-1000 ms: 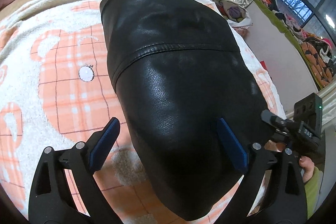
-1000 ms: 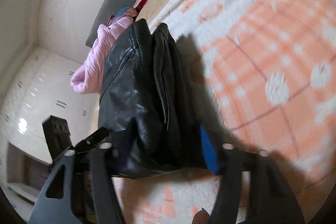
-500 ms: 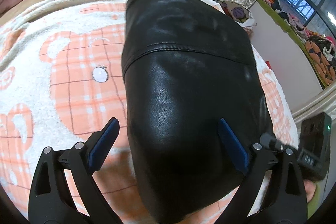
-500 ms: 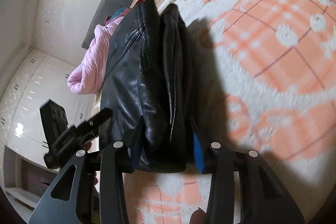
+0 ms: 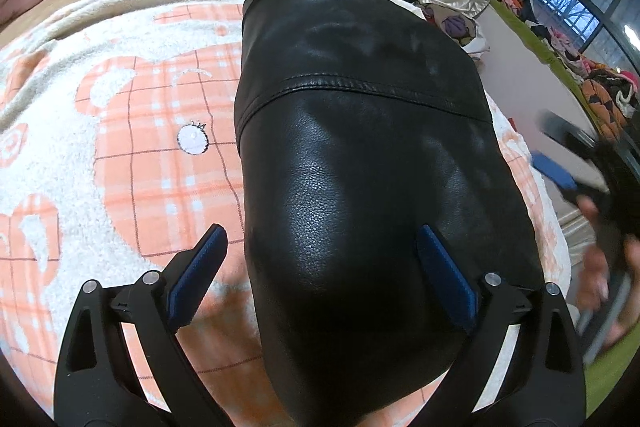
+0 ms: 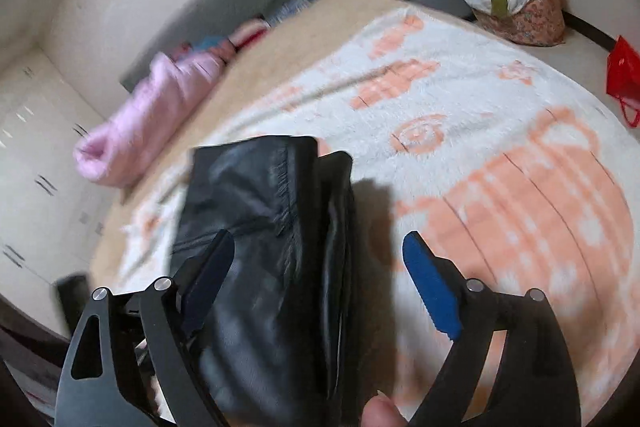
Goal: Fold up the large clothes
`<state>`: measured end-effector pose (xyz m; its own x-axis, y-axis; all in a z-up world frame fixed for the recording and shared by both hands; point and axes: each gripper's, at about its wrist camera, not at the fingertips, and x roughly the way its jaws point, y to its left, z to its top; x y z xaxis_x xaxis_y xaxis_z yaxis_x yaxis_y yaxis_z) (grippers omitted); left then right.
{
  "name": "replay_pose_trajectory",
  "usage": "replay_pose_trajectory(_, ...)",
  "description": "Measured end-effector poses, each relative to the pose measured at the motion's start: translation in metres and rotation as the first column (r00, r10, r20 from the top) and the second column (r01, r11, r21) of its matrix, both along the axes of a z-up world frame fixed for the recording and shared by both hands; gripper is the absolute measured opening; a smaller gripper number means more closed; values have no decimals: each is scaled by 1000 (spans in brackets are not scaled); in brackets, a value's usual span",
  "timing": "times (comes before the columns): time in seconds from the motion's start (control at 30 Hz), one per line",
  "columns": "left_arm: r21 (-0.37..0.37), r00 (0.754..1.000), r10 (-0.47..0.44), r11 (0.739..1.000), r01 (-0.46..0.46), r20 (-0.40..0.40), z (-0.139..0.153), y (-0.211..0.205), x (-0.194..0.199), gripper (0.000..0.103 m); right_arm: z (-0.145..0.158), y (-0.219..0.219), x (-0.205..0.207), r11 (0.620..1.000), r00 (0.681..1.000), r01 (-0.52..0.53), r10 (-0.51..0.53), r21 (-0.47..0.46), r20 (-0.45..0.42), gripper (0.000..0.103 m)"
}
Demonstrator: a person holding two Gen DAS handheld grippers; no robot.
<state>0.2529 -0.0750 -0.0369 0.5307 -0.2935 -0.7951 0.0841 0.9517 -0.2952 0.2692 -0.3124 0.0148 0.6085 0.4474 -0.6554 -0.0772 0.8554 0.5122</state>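
On a fuzzy peach-plaid blanket (image 5: 132,155) lies a folded, grainy black leather jacket (image 5: 360,187), both grippers (image 5: 320,267) (image 6: 320,267) spread wide.

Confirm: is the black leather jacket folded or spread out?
Folded: the black leather jacket lies as a compact bundle on the blanket, stacked layers showing along its edge.

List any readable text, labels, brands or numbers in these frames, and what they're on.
None readable.
Black leather jacket: no label or brand shows.
Peach plaid bear blanket: pattern only, no lettering.
Red bag: no print that can be made out.
Right-wrist view is motion-blurred.
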Motion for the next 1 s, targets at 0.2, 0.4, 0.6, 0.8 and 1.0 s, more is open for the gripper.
replay_pose_trajectory(0.2,66,1000,-25,998,25,8,9,-11,-1,90,-21,39,52,994,996,-80,78,-69,-35,24)
replay_pose_trajectory(0.4,97,997,-46,994,41,54,20,-25,2,91,-10,12,30,992,992,-102,96,77,77,15)
replay_pose_trajectory(0.6,56,999,-39,998,38,23,0,-30,3,91,-50,-6,43,989,998,-63,66,136,-20,17)
replay_pose_trajectory(0.8,59,999,-36,998,35,25,0,-30,3,91,-57,-1,42,992,999,-47,50,114,-19,21)
replay_pose_trajectory(1.0,69,999,-30,997,28,34,3,-27,-3,91,-50,-1,33,991,999,-34,33,127,6,36)
